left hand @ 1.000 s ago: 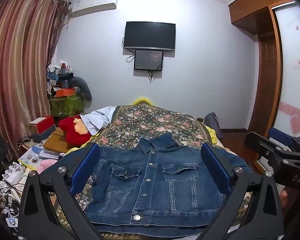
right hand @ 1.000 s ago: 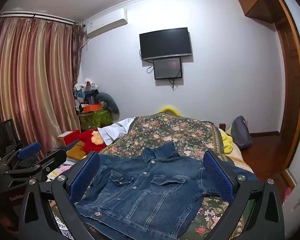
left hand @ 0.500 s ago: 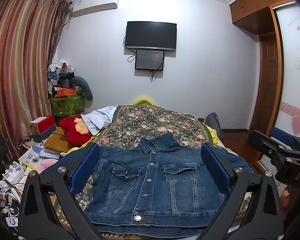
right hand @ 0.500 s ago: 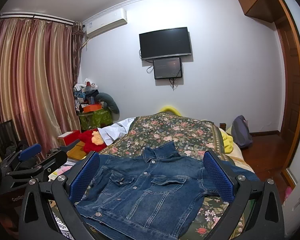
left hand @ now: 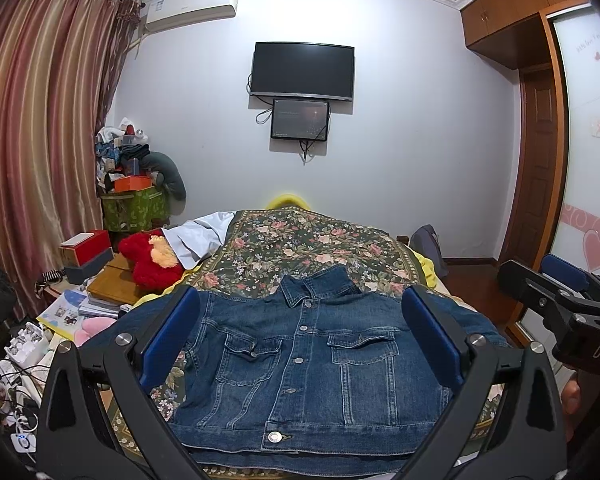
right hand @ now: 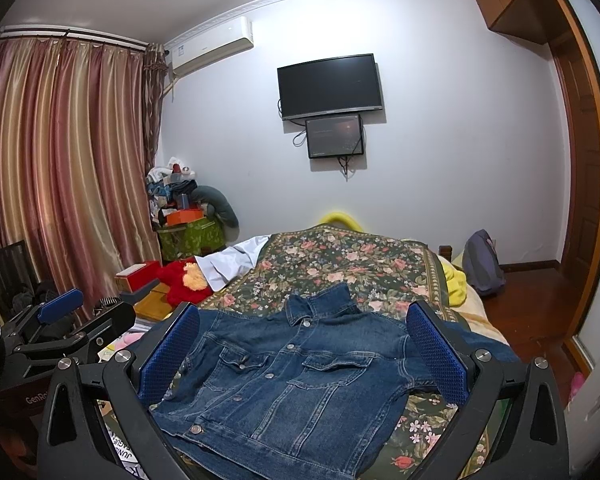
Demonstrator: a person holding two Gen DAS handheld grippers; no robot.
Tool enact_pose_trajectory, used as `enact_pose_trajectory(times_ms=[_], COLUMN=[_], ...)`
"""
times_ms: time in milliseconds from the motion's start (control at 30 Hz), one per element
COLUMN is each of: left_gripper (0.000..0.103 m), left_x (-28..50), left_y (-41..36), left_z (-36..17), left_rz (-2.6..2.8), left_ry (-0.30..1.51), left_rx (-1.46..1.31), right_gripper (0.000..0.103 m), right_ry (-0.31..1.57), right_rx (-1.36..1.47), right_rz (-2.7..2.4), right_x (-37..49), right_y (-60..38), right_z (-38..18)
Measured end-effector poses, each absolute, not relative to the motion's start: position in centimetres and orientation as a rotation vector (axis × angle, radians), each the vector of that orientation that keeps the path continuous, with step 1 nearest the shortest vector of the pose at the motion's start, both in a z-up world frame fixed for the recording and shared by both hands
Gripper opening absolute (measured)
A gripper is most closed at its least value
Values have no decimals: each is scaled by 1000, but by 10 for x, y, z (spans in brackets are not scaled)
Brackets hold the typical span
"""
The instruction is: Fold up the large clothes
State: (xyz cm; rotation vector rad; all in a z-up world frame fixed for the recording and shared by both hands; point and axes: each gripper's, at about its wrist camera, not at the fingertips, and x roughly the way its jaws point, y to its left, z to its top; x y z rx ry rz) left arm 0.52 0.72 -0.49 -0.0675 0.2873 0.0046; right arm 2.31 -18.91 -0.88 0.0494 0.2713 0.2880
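A blue denim jacket (left hand: 300, 364) lies front up and buttoned on the flowered bedspread (left hand: 300, 248), collar toward the far wall and sleeves spread to both sides. My left gripper (left hand: 300, 340) hovers above the jacket's near hem, wide open with nothing between its blue pads. In the right wrist view the same jacket (right hand: 292, 380) lies slightly turned, and my right gripper (right hand: 302, 344) also stands open and empty over it. The right gripper's body (left hand: 560, 312) shows at the right edge of the left wrist view; the left gripper's body (right hand: 60, 328) shows at the left of the right one.
A red plush toy (left hand: 152, 256) and a white cloth (left hand: 200, 236) lie at the bed's left side. Boxes, books and cables crowd the low table (left hand: 80, 300) on the left. A grey backpack (right hand: 482, 264) sits on the floor at right. A wardrobe door (left hand: 588, 200) flanks the right.
Both grippers have barely shifted; the view has drifted slightly, and the jacket lies unchanged.
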Motion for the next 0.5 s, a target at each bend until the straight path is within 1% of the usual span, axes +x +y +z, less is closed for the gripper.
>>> enact_pose_trajectory(times_ms=[500], left_gripper=[102], left_x=[6], left_y=[5], left_z=[-6], left_rz=[9], left_ry=[282], left_rx=[-70], right_gripper=[103], right_ry=[271], right_rx=[49], right_rz=[288], right_x=[24], right_y=[-189], right_z=[-7])
